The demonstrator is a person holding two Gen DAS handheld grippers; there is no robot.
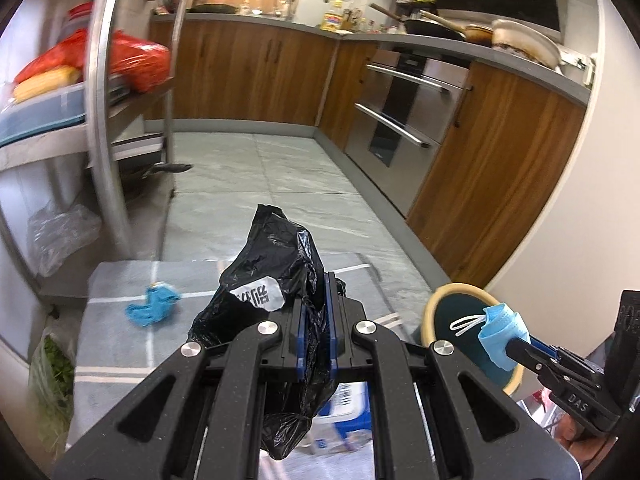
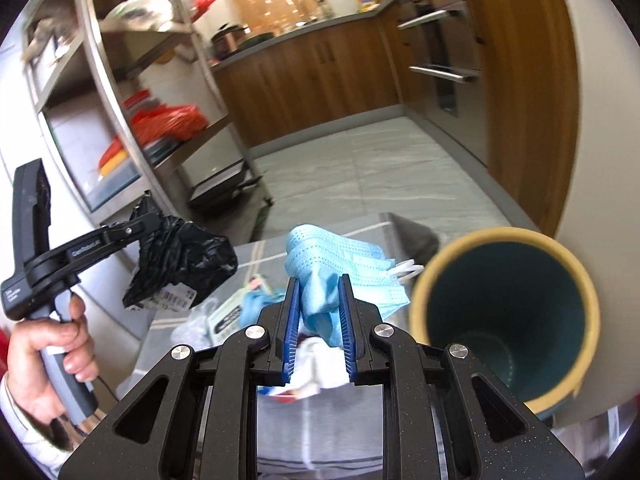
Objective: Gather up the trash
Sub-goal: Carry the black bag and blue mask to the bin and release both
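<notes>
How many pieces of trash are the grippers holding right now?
2: a black plastic bag in the left gripper, a blue face mask in the right gripper beside the bin.

Home kitchen, wooden cabinets (image 1: 256,76), oven (image 1: 404,112), pans on counter (image 1: 520,42)

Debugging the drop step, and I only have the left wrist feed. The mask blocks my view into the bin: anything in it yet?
Observer: The right wrist view looks down into the bin. What shows of its dark floor looks bare.
Operator: Is the mask gripped properly?
Observer: Yes. The face mask is clamped between the blue pads of the right hand-held gripper and bulges out above them, just short of the bin's rim.
Operator: More trash under it?
Observer: Crumpled white and red packaging lies on the mat below that gripper.
</notes>
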